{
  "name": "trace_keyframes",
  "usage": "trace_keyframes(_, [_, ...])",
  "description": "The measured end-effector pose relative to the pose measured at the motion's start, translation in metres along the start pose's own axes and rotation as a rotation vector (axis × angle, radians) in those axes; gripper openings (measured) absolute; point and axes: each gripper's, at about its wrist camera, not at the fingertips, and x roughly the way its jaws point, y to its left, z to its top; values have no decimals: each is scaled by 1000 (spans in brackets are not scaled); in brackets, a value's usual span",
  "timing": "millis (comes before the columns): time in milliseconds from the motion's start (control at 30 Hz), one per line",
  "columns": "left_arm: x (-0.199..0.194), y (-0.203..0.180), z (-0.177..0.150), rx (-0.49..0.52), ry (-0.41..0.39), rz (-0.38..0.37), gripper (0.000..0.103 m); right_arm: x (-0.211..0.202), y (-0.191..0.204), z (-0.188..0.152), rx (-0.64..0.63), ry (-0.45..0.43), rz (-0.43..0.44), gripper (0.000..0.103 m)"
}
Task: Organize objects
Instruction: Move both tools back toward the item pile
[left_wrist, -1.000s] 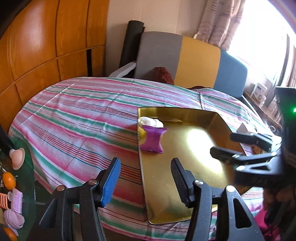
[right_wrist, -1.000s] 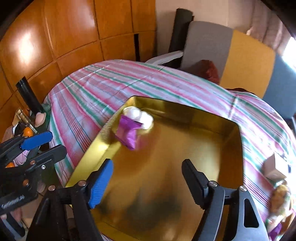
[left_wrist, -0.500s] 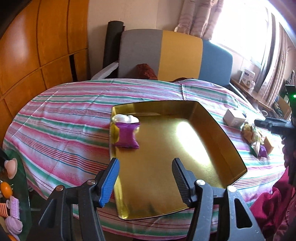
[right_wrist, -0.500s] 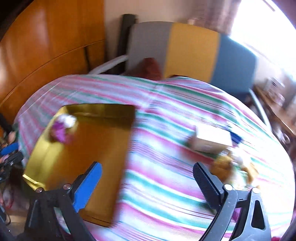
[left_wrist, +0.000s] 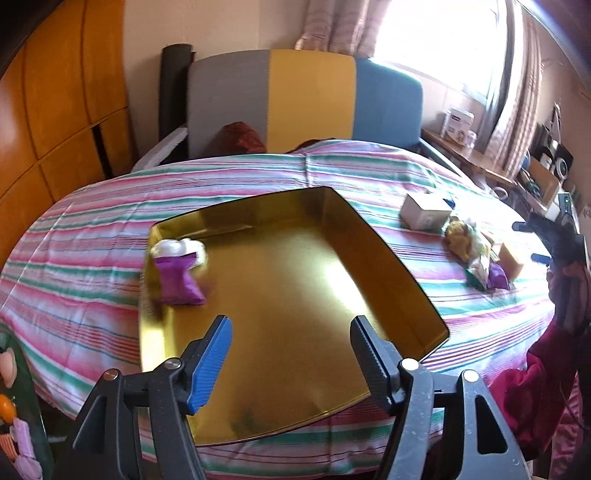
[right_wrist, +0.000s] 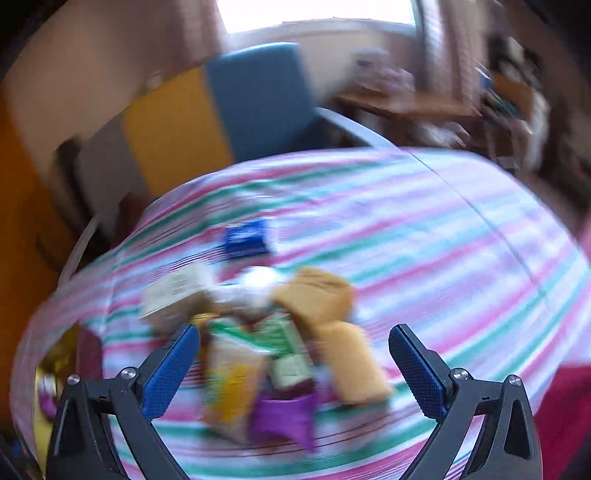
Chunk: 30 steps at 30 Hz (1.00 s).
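Left tongs (left_wrist: 290, 356) just widened, empty, over gold tray (left_wrist: 384, 258) holding purple packet (left_wrist: 180, 284), right tongs (right_wrist: 295, 373) spread wide, empty, above blurred snack pile (right_wrist: 266, 350) on striped tabletop (right_wrist: 424, 240).

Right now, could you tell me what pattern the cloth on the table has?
The cloth has pink, green and white stripes, clearest in the left wrist view.

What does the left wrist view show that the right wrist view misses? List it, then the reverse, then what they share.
Only the left wrist view: the whole gold tray with a purple packet and a white bundle inside, under the open left gripper.

Only the right wrist view: a blue box behind the pile, and the open right gripper over it, blurred.

Both: the striped tablecloth, the white carton and the snack pile.
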Motion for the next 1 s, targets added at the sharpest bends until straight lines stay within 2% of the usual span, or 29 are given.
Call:
trace_keyframes(67, [3, -11, 3, 15, 2, -11, 67, 12, -32, 0, 169, 72, 16, 103])
trace_keyframes(100, [4, -17, 4, 23, 4, -16, 68, 12, -47, 1, 252, 71, 53, 103])
trace_keyframes(233, [9, -42, 8, 65, 14, -31, 69, 11, -65, -2, 345, 81, 69, 103])
trace_keyframes(400, [18, -73, 14, 116, 31, -71, 69, 12, -61, -7, 349, 111, 86, 103])
trace_keyframes(633, [24, -111, 20, 161, 52, -191, 69, 18, -64, -11, 381, 142, 101, 103])
trace_keyframes(767, [32, -137, 25, 185, 80, -253, 69, 19, -65, -11, 388, 147, 110, 103])
trace_keyframes(900, [47, -164, 27, 234, 117, -263, 69, 19, -64, -11, 388, 149, 118, 103])
trace_keyframes(1000, [65, -182, 31, 232, 157, -308, 69, 17, -66, -11, 399, 139, 120, 103])
